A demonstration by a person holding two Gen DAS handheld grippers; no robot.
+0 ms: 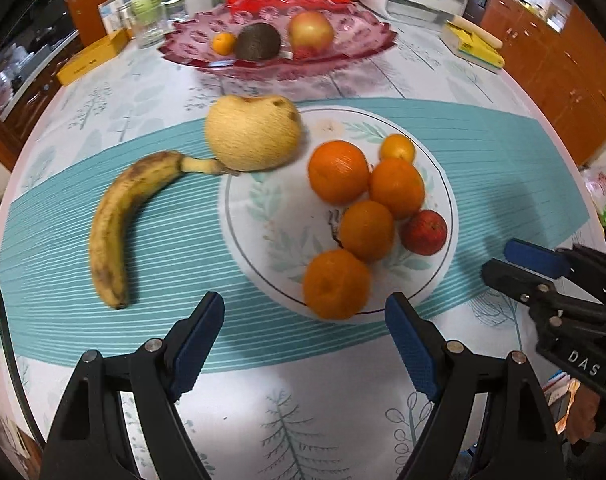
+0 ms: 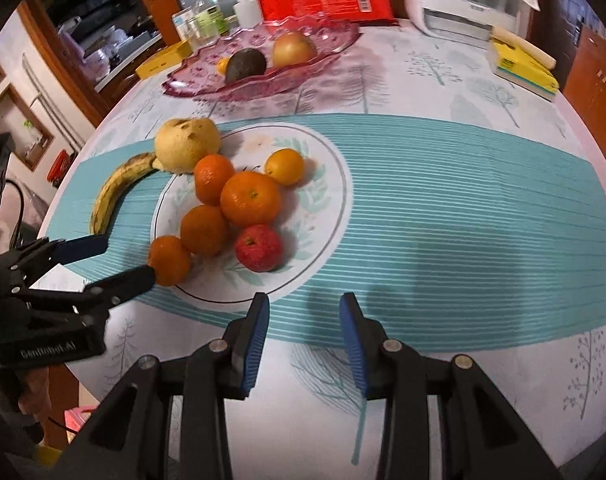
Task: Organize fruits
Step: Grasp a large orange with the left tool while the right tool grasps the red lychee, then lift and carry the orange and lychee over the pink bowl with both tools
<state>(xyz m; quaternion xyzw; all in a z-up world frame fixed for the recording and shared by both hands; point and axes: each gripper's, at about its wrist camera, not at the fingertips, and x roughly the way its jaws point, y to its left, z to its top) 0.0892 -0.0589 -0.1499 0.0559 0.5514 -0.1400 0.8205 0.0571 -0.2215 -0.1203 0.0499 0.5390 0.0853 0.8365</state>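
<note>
My left gripper [image 1: 305, 316] hangs wide open just before the nearest orange [image 1: 336, 284] on the white plate [image 1: 259, 216], seemingly lined up to take it. My right gripper [image 2: 305, 312], nearly clenched and empty, waits over the cloth.

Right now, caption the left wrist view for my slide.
Open left claw above a plate of oranges, banana beside it, nothing held.

Left tool [image 1: 305, 308] jaws wide, empty; right tool [image 2: 305, 308] narrower, empty.
</note>
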